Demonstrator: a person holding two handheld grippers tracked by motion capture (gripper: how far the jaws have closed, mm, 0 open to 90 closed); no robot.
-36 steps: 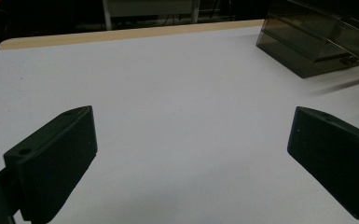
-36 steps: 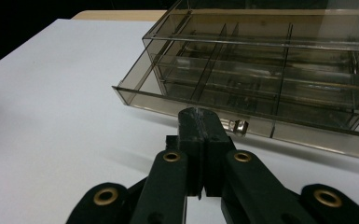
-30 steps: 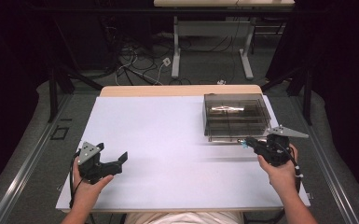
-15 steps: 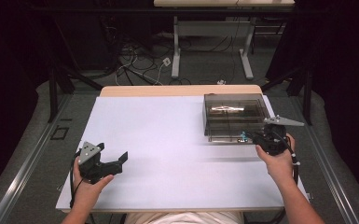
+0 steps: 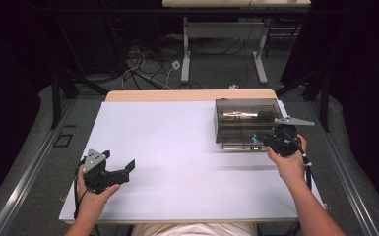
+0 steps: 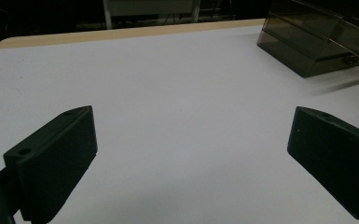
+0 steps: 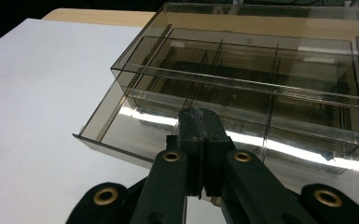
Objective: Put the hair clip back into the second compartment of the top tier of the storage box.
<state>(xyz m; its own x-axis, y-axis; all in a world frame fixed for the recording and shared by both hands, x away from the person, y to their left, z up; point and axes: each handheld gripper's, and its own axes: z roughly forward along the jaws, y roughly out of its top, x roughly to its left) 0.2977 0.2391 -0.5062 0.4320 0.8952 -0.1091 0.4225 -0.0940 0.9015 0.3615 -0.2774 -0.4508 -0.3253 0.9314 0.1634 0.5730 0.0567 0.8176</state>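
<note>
1. A white table (image 5: pixel 177 162) with a wooden far edge stands in a dark room, with cables and another table's legs on the floor behind it.
2. A smoky clear plastic box (image 5: pixel 246 120) with divided compartments sits on the far right part of the table; its lower drawer (image 7: pixel 135 126) is pulled partly out toward the person.
3. The right gripper (image 5: pixel 271 141) is at the front of that drawer, its jaws pressed together with nothing visible between them. Whether the tips touch the drawer's front edge is hard to tell.
4. In the right gripper view the closed jaws point over the drawer's front wall, toward its dividers.
5. The left gripper (image 5: pixel 123 169) rests near the table's front left corner, well apart from the box, jaws spread wide and empty over bare tabletop.
</note>
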